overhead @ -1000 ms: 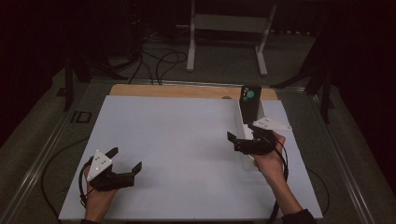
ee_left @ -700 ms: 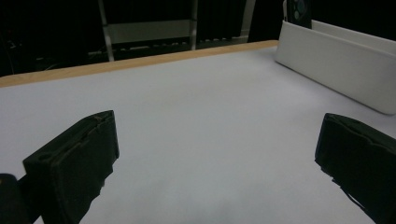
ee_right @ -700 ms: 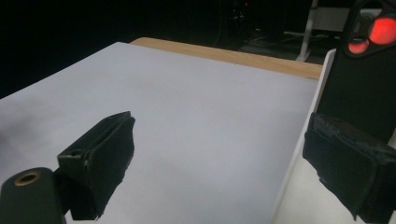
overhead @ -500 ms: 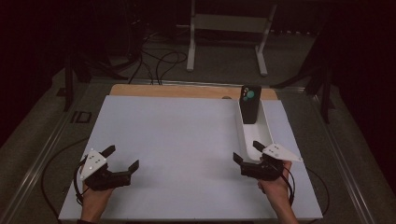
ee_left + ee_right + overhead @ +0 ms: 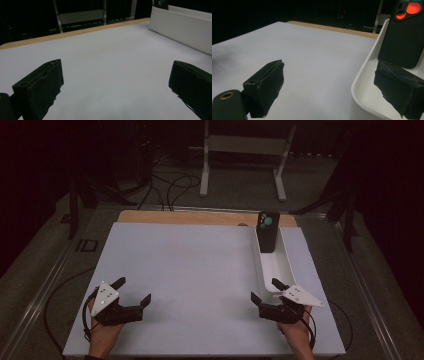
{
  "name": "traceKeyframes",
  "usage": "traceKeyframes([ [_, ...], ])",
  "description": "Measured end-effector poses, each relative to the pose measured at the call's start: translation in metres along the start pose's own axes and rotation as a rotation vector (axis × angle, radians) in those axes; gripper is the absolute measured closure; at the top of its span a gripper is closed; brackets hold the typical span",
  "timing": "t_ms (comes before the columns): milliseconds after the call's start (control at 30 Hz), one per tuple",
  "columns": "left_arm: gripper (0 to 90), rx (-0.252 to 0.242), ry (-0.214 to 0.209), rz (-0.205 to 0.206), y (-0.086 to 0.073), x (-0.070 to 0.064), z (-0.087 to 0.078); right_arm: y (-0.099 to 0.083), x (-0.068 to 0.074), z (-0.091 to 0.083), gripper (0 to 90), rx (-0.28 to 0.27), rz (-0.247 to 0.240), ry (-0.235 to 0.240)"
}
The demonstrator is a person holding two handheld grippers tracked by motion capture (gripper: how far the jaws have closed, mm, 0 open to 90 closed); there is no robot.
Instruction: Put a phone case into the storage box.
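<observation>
Bare white table (image 5: pixel 200 270), phone (image 5: pixel 268 231) upright in far end of tray (image 5: pixel 280 265), right gripper (image 5: pixel 269 293) wide open at tray's near end, left gripper (image 5: pixel 133 291) wide open, well apart.

Overhead view; two low tabletop (image 5: pixel 200 270) close-ups

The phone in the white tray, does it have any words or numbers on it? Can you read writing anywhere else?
No words, numbers or signs can be read anywhere in these pictures.
Phone: plain dark back, no writing to be seen.
Tray: plain white, no label.
Left gripper and right gripper: the grey plates on top carry small dots, no letters.
Table: bare white sheet.
</observation>
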State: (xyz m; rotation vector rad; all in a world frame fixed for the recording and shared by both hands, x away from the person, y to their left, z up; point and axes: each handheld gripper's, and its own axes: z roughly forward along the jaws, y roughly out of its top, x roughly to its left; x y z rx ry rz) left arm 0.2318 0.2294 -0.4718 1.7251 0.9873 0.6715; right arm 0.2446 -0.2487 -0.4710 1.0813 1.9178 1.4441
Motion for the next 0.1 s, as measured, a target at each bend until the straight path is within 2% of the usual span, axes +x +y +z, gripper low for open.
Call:
traceKeyframes([
  [100, 0.2, 0.012, 0.0, 0.007, -0.0018, -0.0014, 0.0022, -0.0013, -0.0025, -0.0006, 9.0, -0.003, 0.011, -0.008],
])
